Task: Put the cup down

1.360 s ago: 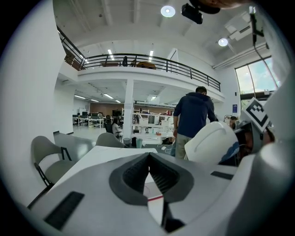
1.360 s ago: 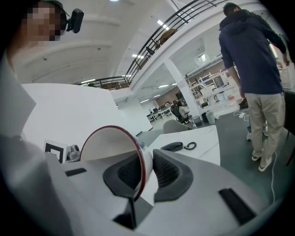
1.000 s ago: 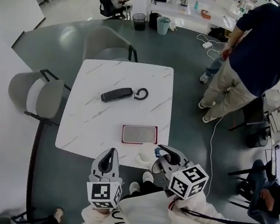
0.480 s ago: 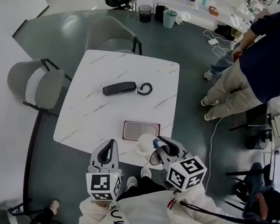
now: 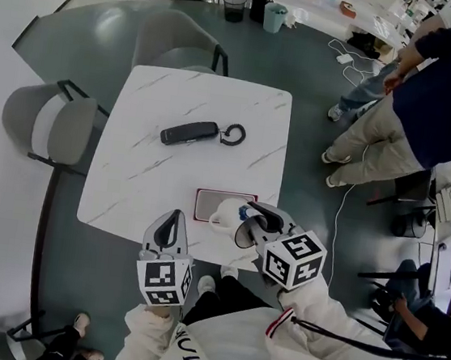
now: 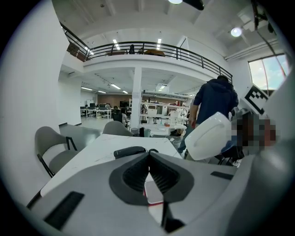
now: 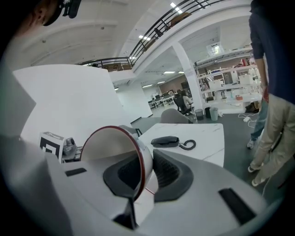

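Note:
A white cup [image 5: 223, 213] with a red rim [image 7: 117, 147] is tipped on its side in my right gripper [image 5: 247, 220]. The gripper is shut on the cup's wall, one jaw inside and one outside. The cup hangs over the right part of a flat red-edged tray [image 5: 204, 205] near the front edge of the white marble table [image 5: 145, 173]. In the left gripper view the cup [image 6: 209, 136] shows at the right, above the table. My left gripper [image 5: 173, 224] is shut with nothing in it, at the table's front edge, left of the cup; the tray [image 6: 154, 191] lies just beyond its tips.
A black telephone handset [image 5: 189, 133] with a coiled cord lies mid-table. Grey chairs stand at the left [image 5: 49, 125] and the far side [image 5: 177, 43]. A person [image 5: 431, 102] stands to the right of the table; bins [image 5: 233, 6] are far off.
Both grippers have moved forward and down over the table's front edge. The cup, before just off the edge, now hangs over the tray, still gripped.

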Available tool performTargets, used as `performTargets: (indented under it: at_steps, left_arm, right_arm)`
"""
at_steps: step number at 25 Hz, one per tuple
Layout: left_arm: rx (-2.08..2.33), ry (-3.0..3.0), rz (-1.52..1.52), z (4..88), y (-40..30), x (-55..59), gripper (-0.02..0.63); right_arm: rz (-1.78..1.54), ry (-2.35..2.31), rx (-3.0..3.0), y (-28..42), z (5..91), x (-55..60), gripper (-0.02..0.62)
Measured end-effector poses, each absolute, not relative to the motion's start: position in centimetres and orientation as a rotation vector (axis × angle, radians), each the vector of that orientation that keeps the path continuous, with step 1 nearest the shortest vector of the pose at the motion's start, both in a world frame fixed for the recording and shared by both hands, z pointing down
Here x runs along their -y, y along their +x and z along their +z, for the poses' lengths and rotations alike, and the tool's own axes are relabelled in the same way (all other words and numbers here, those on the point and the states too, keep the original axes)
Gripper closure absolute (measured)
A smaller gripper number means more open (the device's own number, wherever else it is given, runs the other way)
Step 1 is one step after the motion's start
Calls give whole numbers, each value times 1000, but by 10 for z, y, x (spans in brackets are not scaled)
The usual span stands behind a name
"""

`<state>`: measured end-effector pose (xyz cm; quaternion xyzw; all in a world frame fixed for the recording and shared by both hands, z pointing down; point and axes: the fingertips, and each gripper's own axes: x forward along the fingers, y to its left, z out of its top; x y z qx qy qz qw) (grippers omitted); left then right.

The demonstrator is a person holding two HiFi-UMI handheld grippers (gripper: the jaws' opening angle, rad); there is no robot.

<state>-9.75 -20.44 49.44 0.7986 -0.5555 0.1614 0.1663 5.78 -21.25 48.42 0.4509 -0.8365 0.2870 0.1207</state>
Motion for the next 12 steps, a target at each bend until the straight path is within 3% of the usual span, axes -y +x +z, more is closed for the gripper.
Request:
performTargets:
  at_steps: [12]
  left_arm:
    - [1586,2180,553,549,-106,222,595]
  right_arm:
    - [765,1150,2330,39,538,242,551]
